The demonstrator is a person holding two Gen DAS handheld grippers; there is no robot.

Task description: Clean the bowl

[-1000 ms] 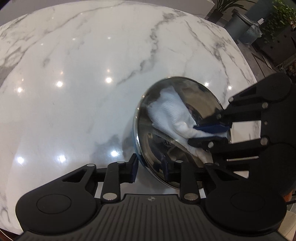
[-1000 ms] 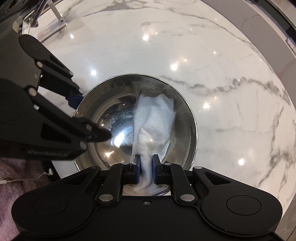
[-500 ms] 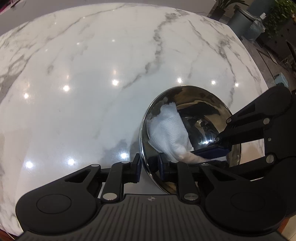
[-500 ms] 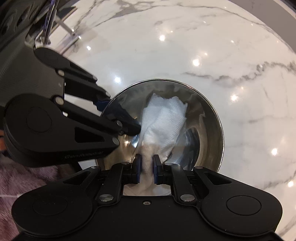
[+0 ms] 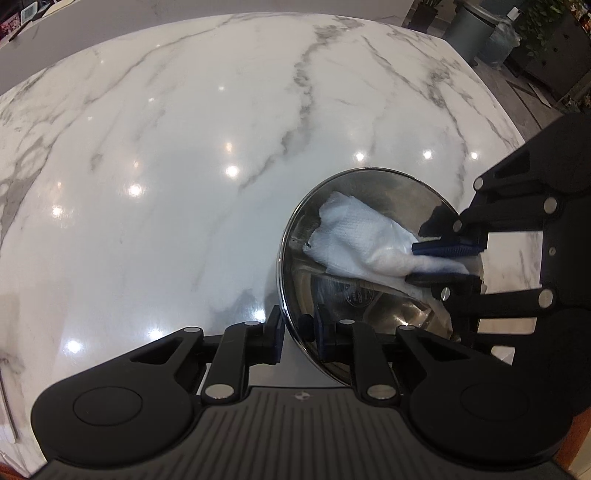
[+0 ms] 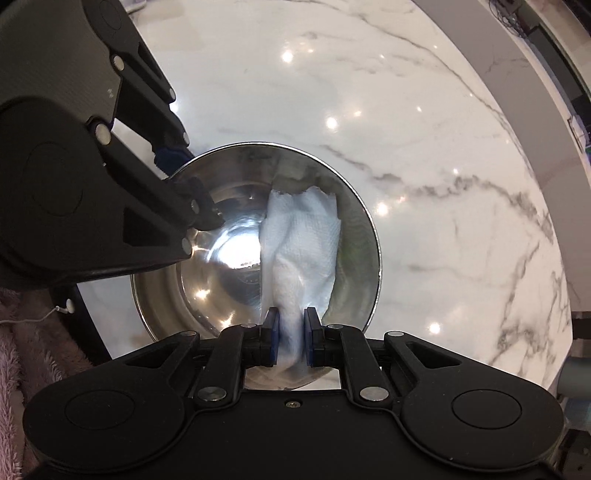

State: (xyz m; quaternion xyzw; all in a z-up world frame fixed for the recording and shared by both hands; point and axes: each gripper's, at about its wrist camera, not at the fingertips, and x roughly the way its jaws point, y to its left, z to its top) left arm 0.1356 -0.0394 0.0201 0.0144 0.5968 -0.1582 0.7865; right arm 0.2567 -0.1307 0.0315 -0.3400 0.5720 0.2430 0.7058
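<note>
Wiping item: steel bowl, polished, sits on marble table, near its edge. We judge bowl light, rigid, slippery; thin rim best hold. We see left gripper jaws clamped across near rim, one finger inside wall, one outside. White paper towel lies against inner wall: soft, limp, tears when wet, we judge. Right gripper jaws pinched on bunched end of towel. We note pink fleece beside table; bin and plants beyond far edge.

Mirror-polished steel bowl, soft embossed paper towel, glossy veined marble tabletop.
</note>
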